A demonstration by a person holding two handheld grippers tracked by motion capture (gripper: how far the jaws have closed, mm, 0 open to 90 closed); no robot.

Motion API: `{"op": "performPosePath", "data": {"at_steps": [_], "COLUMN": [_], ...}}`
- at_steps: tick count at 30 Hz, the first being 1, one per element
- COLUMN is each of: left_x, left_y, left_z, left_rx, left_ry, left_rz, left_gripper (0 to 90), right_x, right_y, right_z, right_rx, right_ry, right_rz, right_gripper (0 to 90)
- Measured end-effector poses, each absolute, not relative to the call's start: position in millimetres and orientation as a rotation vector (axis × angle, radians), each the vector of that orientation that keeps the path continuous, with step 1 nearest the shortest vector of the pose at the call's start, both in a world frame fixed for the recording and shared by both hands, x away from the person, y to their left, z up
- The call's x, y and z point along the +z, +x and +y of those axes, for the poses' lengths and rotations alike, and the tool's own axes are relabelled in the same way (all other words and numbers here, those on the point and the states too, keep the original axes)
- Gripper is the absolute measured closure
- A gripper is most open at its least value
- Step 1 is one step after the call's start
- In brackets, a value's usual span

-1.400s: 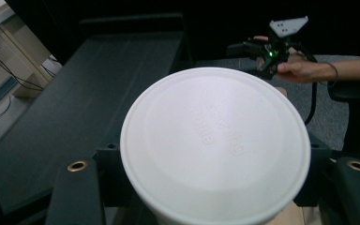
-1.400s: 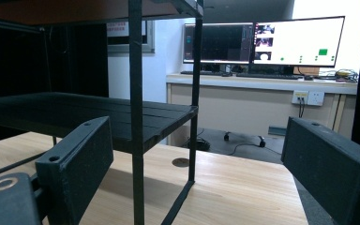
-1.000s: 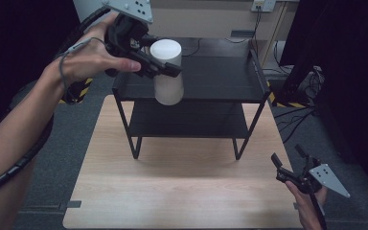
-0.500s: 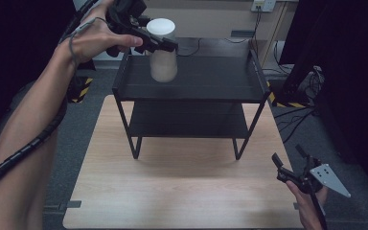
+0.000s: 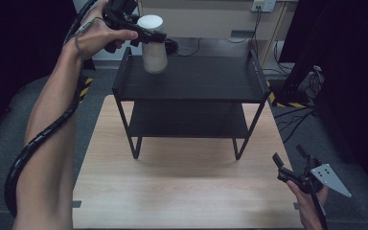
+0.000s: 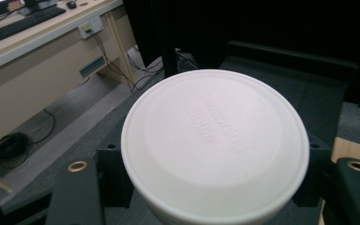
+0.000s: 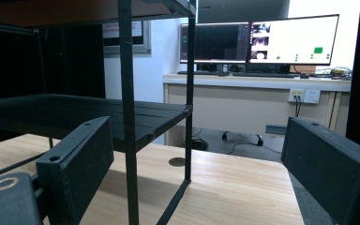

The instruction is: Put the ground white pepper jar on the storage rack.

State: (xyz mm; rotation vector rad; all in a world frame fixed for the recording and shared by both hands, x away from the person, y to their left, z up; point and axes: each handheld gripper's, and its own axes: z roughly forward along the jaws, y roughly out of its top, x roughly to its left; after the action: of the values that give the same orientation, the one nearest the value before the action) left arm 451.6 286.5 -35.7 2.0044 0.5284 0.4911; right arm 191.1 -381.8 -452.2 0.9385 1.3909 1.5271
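At upper left, my left gripper clamps the white cup between its jaws; my right gripper gapes wide, lower right.

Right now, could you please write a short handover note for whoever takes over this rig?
Left gripper: jaws shut on the white cup, held over the back-left corner of the black shelf rack's top shelf; whether the cup touches the shelf cannot be told.
Right gripper: jaws open, holding nothing, low at the wooden table's front-right edge.
Done: cup picked up.
Left: probably set it down and release.
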Motion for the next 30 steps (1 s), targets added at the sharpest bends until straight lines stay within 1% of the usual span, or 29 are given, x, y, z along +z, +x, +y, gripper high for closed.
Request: {"op": "performPosePath", "data": {"at_steps": [3,6,10,22,23,25,30], "left_x": [-44.8,-48.3,-54.4,-67.4,-71.0,-73.8,-66.6], "left_y": [457.8,461.5,465.1,464.1,462.0,459.2,452.7], "left_z": [292.0,291.4,295.2,303.4,303.7,306.1,305.5], "left_rx": [0.488,0.491,0.485,0.499,0.517,0.527,0.561], "left_ry": [1.987,2.017,2.013,1.981,1.960,1.921,1.935], "left_rz": [0.558,0.571,0.584,0.601,0.600,0.598,0.584], "left_gripper": [33.5,33.5,33.4,32.8,32.0,22.7,15.2], "right_x": [-452.3,-452.5,-452.7,-452.4,-452.4,-452.4,-452.3], "right_y": [191.0,191.1,191.3,191.3,191.1,191.0,191.0], "right_z": [-382.0,-382.3,-382.4,-381.3,-381.3,-381.4,-381.3], "right_rx": [1.527,1.527,1.525,1.526,1.526,1.528,1.528], "right_ry": [0.942,0.944,0.946,0.942,0.942,0.945,0.942], "right_rz": [1.389,1.389,1.390,1.395,1.394,1.393,1.393], "right_gripper": [9.4,9.4,9.5,9.6,9.7,9.7,9.7]}}
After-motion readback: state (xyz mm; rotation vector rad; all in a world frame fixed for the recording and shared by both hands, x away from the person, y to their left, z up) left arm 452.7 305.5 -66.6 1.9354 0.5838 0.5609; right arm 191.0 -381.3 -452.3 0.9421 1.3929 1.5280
